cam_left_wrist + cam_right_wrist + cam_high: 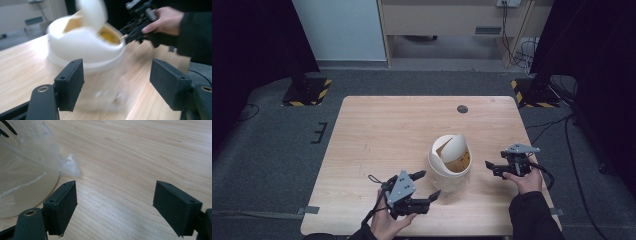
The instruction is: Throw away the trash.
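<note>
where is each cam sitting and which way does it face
High view: above the person's side, facing forward and down on the table; both forearms and grippers show.
Left gripper view: rides the left gripper, facing the white bin; right hand beyond.
Right gripper view: rides the right gripper, facing tabletop.
Shared: the bin.

The desk [377, 135] lies bare across its whole left half and along the far edge at the top of the high view, apart from a small dark round spot [462, 109] near the upper right. The one obstacle is the white swing-lid bin [450, 161] at centre right, its flap tipped up and a clear plastic liner [32, 157] bulging down its side to the wood. The left tool [428, 186], jaws spread, sits just beside the bin at lower left; the right tool [494, 167], jaws also apart, flanks it at right, leaving a narrow strip of bare desk.
</note>
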`<action>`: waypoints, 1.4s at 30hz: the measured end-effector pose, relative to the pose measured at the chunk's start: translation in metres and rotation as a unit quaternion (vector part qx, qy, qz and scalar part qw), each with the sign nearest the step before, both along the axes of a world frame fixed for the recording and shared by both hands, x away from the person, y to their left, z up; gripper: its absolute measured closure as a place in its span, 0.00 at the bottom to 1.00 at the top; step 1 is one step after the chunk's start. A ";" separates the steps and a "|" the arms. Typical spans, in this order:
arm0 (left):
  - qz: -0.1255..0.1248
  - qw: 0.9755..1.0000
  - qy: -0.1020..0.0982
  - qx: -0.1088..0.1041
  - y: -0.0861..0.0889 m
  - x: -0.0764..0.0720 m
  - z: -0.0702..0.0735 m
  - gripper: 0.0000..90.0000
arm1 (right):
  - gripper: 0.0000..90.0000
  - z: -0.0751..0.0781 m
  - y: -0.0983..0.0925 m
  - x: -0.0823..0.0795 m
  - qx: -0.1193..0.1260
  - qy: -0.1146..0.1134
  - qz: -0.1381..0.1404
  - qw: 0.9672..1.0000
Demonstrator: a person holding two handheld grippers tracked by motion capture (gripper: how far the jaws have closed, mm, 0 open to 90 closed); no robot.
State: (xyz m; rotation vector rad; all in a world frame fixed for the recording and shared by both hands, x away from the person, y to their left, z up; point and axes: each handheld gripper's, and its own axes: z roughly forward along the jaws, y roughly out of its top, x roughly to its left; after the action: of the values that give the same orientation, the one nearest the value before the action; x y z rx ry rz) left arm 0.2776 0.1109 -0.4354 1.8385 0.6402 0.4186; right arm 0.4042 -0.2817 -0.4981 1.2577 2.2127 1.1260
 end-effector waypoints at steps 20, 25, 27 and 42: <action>0.138 0.989 0.039 0.034 0.083 0.051 -0.039 0.23 | 0.21 -0.002 -0.001 0.001 -0.001 0.002 -0.002 1.000; 0.159 0.984 0.060 0.049 0.098 0.065 -0.050 0.21 | 0.21 -0.003 -0.002 0.001 -0.002 0.003 -0.002 1.000; 0.166 0.983 0.060 0.049 0.102 0.067 -0.050 0.20 | 0.21 -0.004 -0.002 0.002 -0.003 0.004 -0.003 1.000; 0.210 0.962 0.132 0.112 0.143 0.099 -0.080 0.16 | 0.19 -0.015 -0.006 0.003 -0.028 0.023 -0.008 0.999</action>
State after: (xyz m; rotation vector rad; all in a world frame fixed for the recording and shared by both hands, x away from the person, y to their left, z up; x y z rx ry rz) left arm 0.3765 0.2536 -0.5151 1.9892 1.2200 0.5457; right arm 0.4076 -0.2882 -0.5132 1.2876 2.2474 1.0313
